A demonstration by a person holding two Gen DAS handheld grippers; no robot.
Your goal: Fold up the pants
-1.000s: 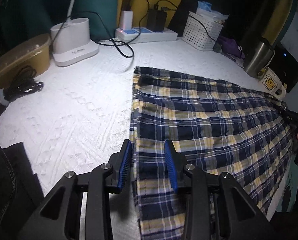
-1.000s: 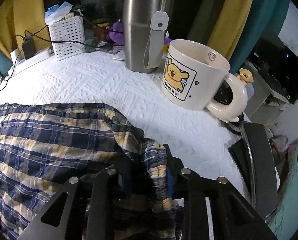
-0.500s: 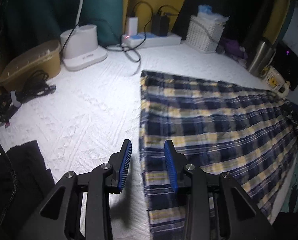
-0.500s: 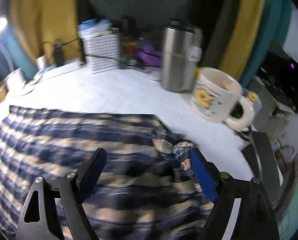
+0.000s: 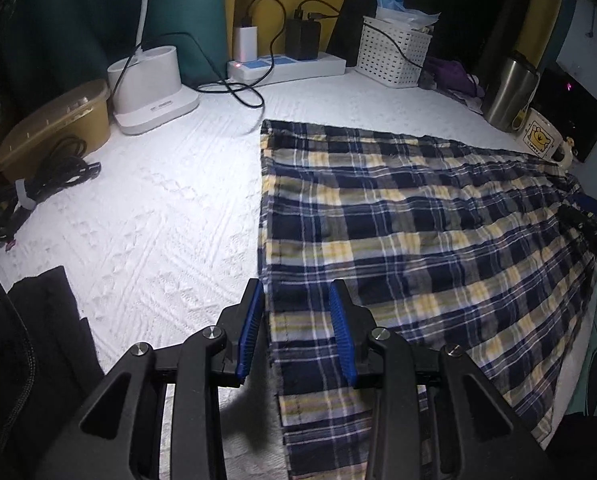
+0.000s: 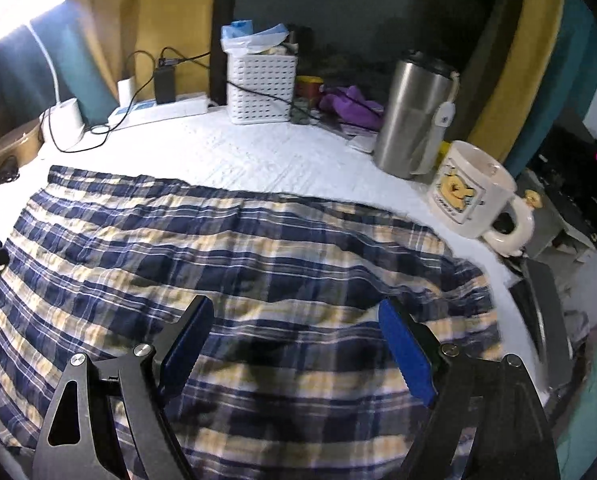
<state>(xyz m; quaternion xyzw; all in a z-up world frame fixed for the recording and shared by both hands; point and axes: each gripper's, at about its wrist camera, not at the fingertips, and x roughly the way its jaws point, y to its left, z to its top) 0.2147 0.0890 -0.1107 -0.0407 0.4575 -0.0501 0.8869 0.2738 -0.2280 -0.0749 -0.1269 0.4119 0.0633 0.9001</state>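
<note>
The plaid pants (image 5: 418, 232) lie spread flat on the white textured tabletop (image 5: 158, 208), reaching from about its middle to its right edge, with their near portion running off the front edge. They look doubled over lengthwise already, one straight hem edge facing the bare left half of the tabletop, though I cannot be sure how many layers there are. The cloth is mostly smooth, with some bunching at the right end near the cartoon mug (image 6: 470, 192) and the steel tumbler (image 6: 414, 116) at the right edge.

The left tongs (image 5: 296, 328) hang partly parted over the hem edge near the front, nothing pinched between the blue pads. The right tongs (image 6: 294, 340) stand spread wide above the right part of the cloth, grasping nothing.

By my reckoning the first fold is laid and released; folding the length across, likely more than once, is what remains
</note>
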